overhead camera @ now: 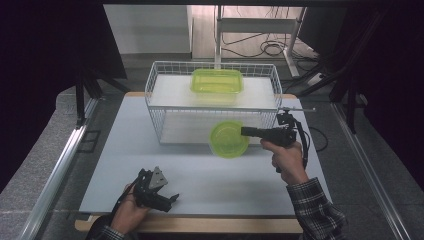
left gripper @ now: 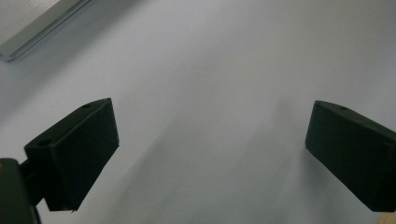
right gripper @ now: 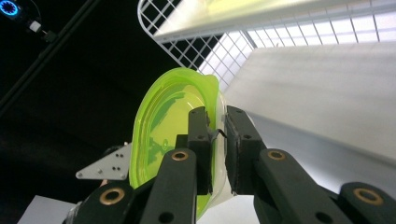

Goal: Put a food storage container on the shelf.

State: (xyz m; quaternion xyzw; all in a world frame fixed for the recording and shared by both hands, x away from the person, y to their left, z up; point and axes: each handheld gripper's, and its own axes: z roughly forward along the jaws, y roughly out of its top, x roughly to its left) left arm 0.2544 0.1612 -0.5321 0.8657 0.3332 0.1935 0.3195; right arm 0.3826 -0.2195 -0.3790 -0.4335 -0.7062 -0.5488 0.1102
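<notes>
A round green-lidded container (overhead camera: 229, 139) hangs just above the table in front of the wire rack (overhead camera: 165, 107). My right gripper (overhead camera: 245, 131) comes in from the right and is shut on its rim. In the right gripper view the two black jaws pinch the edge of the round container (right gripper: 163, 126). A rectangular green container (overhead camera: 217, 81) sits on the rack's upper shelf. My left gripper (overhead camera: 172, 198) rests low at the table's front left, held by a hand. In its own view my left gripper (left gripper: 210, 154) stands wide open over bare table.
The wire rack stands at the back middle of the white table (overhead camera: 130, 150), with a lower shelf behind the round container. A metal rail (overhead camera: 60, 165) runs along the left side. Cables and a desk frame (overhead camera: 260, 30) lie on the floor behind.
</notes>
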